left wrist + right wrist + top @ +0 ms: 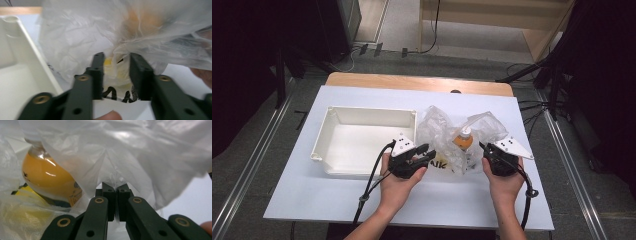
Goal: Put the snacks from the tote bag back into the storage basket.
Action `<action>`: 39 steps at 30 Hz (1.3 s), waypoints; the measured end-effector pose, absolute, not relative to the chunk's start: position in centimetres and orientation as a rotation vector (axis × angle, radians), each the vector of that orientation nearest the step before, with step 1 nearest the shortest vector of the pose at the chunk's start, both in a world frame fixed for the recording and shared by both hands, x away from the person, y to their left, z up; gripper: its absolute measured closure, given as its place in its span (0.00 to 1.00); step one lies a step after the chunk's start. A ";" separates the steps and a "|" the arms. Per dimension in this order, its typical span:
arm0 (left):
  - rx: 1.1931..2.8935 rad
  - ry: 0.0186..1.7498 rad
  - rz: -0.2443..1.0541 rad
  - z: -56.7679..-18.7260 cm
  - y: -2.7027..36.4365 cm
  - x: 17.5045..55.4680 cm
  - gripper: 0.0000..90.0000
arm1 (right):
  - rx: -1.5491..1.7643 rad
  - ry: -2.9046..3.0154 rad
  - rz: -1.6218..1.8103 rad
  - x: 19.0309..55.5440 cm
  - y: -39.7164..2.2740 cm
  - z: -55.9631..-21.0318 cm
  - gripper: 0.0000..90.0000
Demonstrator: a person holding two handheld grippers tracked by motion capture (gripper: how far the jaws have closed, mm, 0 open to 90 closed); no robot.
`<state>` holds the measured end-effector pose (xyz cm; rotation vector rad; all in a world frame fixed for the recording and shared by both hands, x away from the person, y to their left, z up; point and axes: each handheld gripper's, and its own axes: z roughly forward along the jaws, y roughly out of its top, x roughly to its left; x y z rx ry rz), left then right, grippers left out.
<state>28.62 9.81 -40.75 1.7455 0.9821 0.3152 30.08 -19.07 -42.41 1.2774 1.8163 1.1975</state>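
Two grippers work a crinkled clear plastic bag [447, 132]: right gripper [114, 187] pinches its film, left gripper [116, 61] gapes around it.

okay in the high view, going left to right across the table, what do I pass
White tray → left gripper → plastic bag with an orange bottle inside → right gripper, shut on the bag.

a crumpled clear plastic bag [439, 132] lies on the table beside a white tray, holding an orange bottle [463, 140]
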 end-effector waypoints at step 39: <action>1.821 0.903 0.463 -37.4 5.7 30.3 0.99 | 1.244 1.886 1.145 30.3 -18.5 -43.8 1.00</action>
